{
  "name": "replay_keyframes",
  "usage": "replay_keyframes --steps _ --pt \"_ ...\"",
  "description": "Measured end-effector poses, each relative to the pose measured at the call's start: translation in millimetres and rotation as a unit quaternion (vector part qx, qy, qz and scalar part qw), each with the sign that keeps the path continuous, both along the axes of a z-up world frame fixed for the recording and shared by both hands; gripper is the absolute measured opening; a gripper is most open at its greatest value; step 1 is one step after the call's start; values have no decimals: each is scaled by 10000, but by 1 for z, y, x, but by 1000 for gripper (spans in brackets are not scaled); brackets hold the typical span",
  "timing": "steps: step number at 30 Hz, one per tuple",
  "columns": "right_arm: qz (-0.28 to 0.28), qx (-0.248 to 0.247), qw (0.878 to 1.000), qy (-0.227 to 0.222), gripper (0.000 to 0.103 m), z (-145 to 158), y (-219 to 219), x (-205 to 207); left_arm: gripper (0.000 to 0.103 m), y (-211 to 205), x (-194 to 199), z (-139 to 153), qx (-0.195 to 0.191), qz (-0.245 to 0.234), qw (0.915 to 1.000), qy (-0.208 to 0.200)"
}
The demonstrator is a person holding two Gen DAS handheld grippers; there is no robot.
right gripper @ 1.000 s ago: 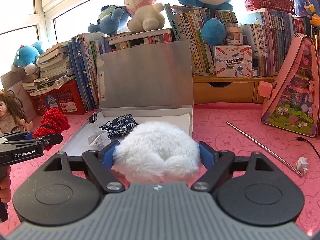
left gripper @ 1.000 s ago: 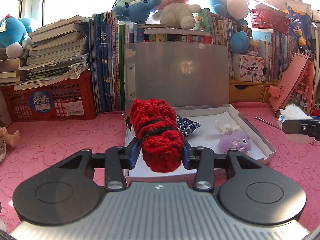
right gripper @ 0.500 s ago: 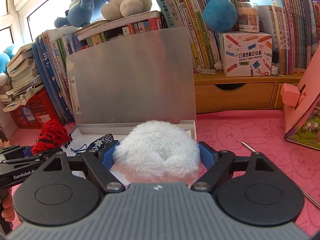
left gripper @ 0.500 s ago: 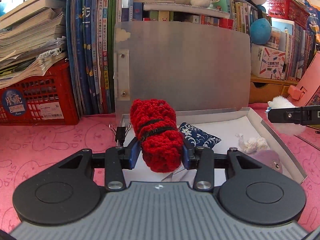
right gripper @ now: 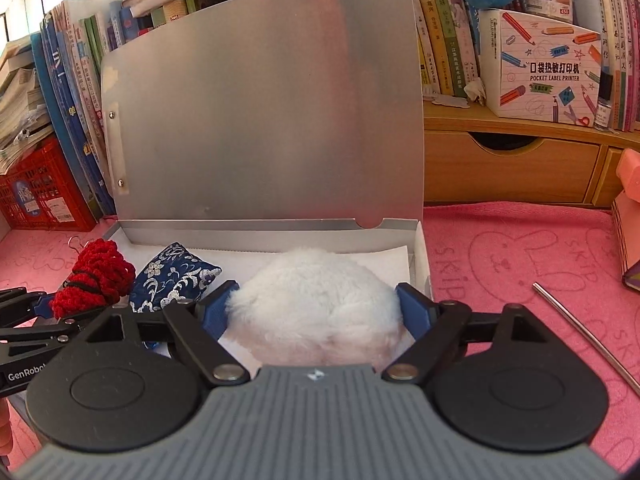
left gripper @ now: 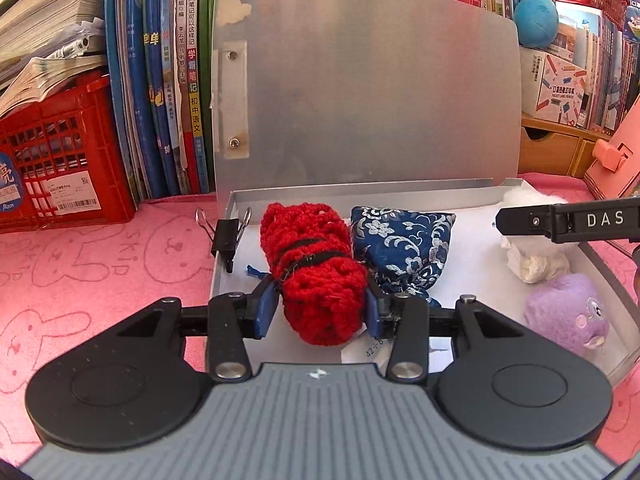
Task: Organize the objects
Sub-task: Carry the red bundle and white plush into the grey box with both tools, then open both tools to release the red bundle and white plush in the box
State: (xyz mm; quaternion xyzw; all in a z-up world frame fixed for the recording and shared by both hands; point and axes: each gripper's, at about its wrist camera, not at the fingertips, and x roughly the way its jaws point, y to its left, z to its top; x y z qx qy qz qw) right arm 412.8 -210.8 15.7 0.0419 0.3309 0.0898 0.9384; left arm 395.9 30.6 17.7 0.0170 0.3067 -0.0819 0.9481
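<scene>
Left wrist view shows the left claw (left gripper: 320, 312) pinching a red knitted bundle (left gripper: 316, 272) between its blue pads, over the left part of an open flat box (left gripper: 436, 194). Its lid (left gripper: 368, 88) stands upright against the books (left gripper: 168, 80). Inside the box lie a blue patterned pouch (left gripper: 404, 244) just beside the bundle, a purple plush toy (left gripper: 564, 312) and a small cream-coloured thing (left gripper: 536, 264). A black binder clip (left gripper: 226, 236) sits on the left wall. The right claw (right gripper: 316, 312) is over the right part of the box with a white fluffy ball (right gripper: 316, 300) between its pads; its jaws have just been opening, and the pads touch only the fur. A metal rod (right gripper: 584, 336) lies on the pink tabletop (right gripper: 520, 264).
</scene>
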Motion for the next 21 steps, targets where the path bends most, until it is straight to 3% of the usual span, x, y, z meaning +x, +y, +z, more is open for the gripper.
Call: replay_keyframes --steps 5,8,16,21 --pt "-43 53 9998 -178 92 15 0 -8 68 -4 -12 13 118 -73 9998 -159" --pt "-19 100 9997 -243 92 26 0 -20 73 -6 -25 26 120 -133 9994 -282" --pt "203 50 9977 -649 95 66 5 -79 81 -13 -84 63 164 -354 9975 -581" --pt "383 -37 9953 -885 97 82 11 -129 88 -17 -136 79 -4 -503 9963 -695"
